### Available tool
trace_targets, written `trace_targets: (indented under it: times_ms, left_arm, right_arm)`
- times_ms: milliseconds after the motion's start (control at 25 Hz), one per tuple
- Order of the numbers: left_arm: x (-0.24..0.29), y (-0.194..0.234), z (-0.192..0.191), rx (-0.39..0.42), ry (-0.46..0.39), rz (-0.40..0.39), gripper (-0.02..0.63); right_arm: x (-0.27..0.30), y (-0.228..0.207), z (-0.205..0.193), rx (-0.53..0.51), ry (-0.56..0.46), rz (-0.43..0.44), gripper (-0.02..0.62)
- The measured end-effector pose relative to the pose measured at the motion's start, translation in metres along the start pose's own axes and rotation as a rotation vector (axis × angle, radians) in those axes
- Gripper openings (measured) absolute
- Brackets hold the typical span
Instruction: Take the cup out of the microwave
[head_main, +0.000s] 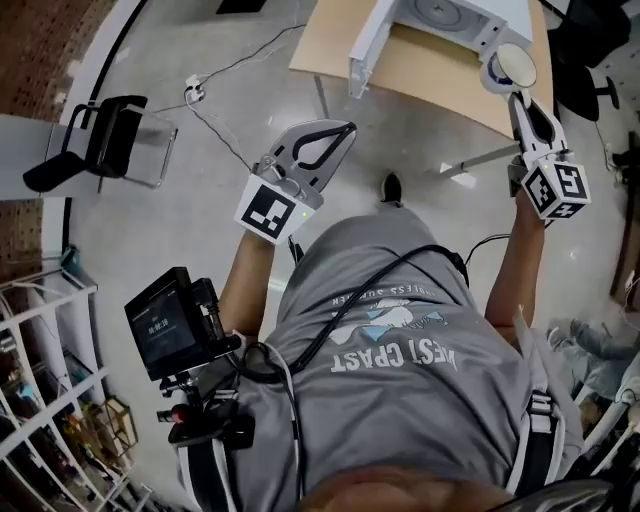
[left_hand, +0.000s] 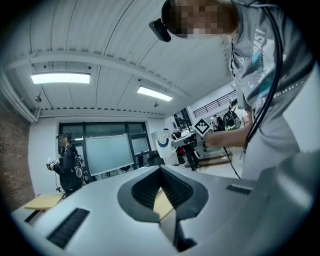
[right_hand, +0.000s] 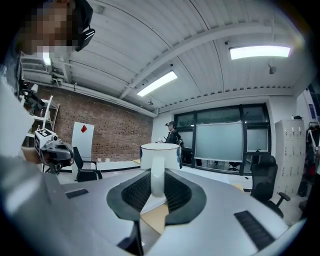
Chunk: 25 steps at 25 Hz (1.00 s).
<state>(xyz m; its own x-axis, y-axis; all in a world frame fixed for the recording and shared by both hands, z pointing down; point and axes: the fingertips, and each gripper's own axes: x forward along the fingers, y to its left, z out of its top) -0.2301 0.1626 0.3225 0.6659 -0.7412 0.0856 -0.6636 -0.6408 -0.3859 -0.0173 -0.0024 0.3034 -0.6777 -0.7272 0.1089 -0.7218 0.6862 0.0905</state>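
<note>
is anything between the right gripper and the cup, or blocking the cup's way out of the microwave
Nothing visible does. The right gripper is shut on the cup's handle, and in the head view the cup is held outside the microwave, to the right of its open door.

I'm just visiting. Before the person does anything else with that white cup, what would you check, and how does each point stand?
1. Grip on the cup: the right gripper is shut on its handle, ok.
2. Cup out of the microwave: ok.
3. Cup upright: ok.
4. Left gripper free: shut with nothing in it, ok.
5. Microwave door closed: not ok, it stands open.
6. Anything inside the cup: cannot tell.
</note>
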Motion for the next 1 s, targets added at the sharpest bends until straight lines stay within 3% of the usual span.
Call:
trace_targets:
  times_ms: [80,120,240,280,560,760,1000]
  left_arm:
    - [0.001,-0.008,-0.003,0.036,-0.012,-0.026,0.043]
    - [0.001,-0.011,-0.002,0.005,-0.038,-0.022,0.043]
    - [0.005,-0.016,0.013,-0.196,-0.159,0.013,0.043]
    - [0.007,-0.019,0.016,-0.213,-0.168,0.004,0.043]
    - [0.009,-0.034,0.021,-0.212,-0.154,-0.068,0.043]
    - [-0.001,-0.039,0.010,-0.226,-0.120,-0.079,0.043]
    - [0.012,-0.037,0.023,-0.235,-0.121,-0.123,0.043]
  right_arm:
    - [-0.017,0.003,0.000,0.001,-0.012,-0.012,0.067]
    - [-0.026,0.004,0.001,0.004,-0.015,-0.018,0.067]
    - [-0.061,0.002,0.007,0.019,-0.019,-0.062,0.067]
    - [-0.074,0.000,0.010,0.021,-0.018,-0.082,0.067]
    - [-0.141,-0.001,0.020,0.042,-0.012,-0.168,0.067]
    - [-0.167,0.012,0.021,0.051,-0.011,-0.183,0.067]
    - [-0.202,0.011,0.037,0.080,-0.010,-0.213,0.067]
